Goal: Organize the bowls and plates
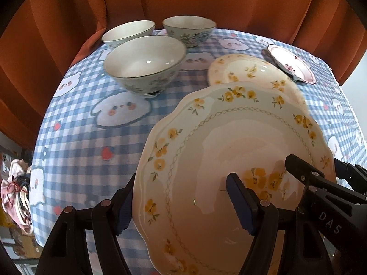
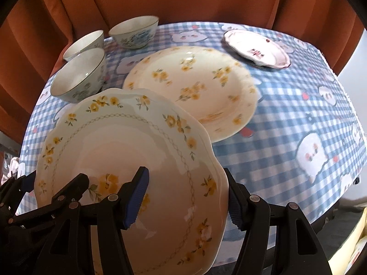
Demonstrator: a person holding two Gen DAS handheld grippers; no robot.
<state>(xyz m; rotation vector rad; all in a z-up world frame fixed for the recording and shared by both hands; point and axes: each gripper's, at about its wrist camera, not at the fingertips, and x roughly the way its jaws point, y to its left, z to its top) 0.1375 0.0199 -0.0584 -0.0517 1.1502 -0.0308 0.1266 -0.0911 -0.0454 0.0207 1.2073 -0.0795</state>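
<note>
1. The scalloped plate (image 1: 229, 160) with yellow flowers is held tilted above the near part of the checked tablecloth (image 1: 91, 137), gripped on opposite rims by both tools; it is judged to be clear of the cloth, though its underside is hidden
2. The left gripper (image 1: 183, 206) is clenched on the plate's left rim, one blue pad (image 1: 240, 206) lying on the upper face and the other tucked beneath; the right gripper (image 2: 185, 201) is likewise clenched on the right rim
3. A slip is the main risk: the glazed rim is pinched only near its edge, so if the two hands are pulled apart or twisted unevenly, the plate may be levered out of one grip
4. The flat flowered plate (image 2: 195, 87) lies just beyond the held one, near the table's middle; if the held plate is lowered onto it at this tilt, the far edge would be struck first and chipping is possible
5. Three bowls (image 1: 144, 66) are grouped at the far left, the nearest close to the carried plate's far-left edge; a leftward swing could knock it
6. The small pink-patterned plate (image 2: 257, 48) sits at the far right, well apart, and is judged to be out of danger unless the carry is overshot
</note>
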